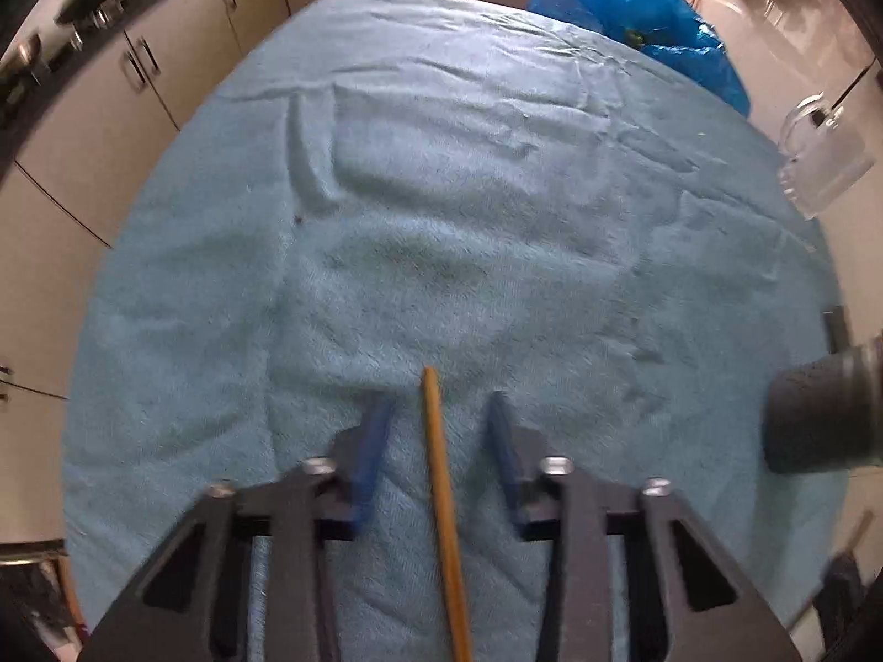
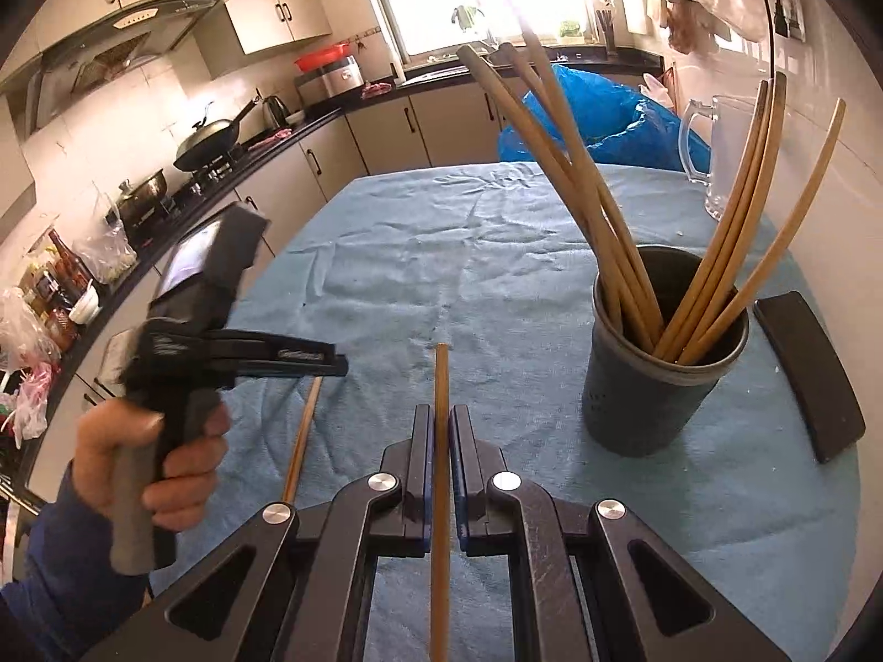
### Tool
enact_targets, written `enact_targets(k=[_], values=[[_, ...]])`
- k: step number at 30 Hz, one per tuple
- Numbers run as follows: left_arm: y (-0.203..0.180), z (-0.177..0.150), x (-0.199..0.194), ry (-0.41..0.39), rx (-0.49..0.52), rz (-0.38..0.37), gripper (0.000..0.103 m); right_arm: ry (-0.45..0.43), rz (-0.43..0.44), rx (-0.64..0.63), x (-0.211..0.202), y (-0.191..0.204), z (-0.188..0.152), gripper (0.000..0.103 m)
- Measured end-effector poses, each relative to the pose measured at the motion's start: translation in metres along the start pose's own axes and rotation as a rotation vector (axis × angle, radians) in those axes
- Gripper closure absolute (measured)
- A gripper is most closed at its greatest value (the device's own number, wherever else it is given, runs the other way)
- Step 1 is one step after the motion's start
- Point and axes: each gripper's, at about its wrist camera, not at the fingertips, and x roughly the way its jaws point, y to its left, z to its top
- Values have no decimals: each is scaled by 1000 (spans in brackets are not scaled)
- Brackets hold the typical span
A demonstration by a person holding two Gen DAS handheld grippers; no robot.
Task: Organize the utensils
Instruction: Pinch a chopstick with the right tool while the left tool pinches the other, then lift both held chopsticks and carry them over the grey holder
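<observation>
A wooden chopstick [image 1: 441, 485] lies on the blue towel [image 1: 441, 193] between the blue fingers of my left gripper [image 1: 439, 414], which is open around it. My right gripper [image 2: 440, 436] is shut on another wooden chopstick [image 2: 440, 386] that points forward above the towel. A dark cup [image 2: 662, 380] holding several chopsticks stands to the right of it; its side shows at the right edge of the left wrist view [image 1: 817, 419]. The left gripper [image 2: 221, 353] shows in the right wrist view, held in a hand over the lying chopstick [image 2: 301, 441].
A black flat case [image 2: 808, 375] lies right of the cup. A clear glass jug [image 2: 728, 149] and a blue plastic bag [image 2: 596, 116] stand at the table's far right. Kitchen cabinets and a counter with a wok [image 2: 209, 143] run along the left.
</observation>
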Motion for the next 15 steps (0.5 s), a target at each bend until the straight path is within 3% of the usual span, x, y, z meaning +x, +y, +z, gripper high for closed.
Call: enact_targets(k=[1, 7, 15], values=[[-2, -2, 0, -6, 5, 14, 97, -2, 3, 0, -1, 0, 0, 97], [7, -22, -17, -51, -1, -85, 98, -28, 8, 8, -13, -3, -2, 97], [15, -58, -126, -319, 10, -185, 98, -141, 45, 2, -48, 6, -5, 97]])
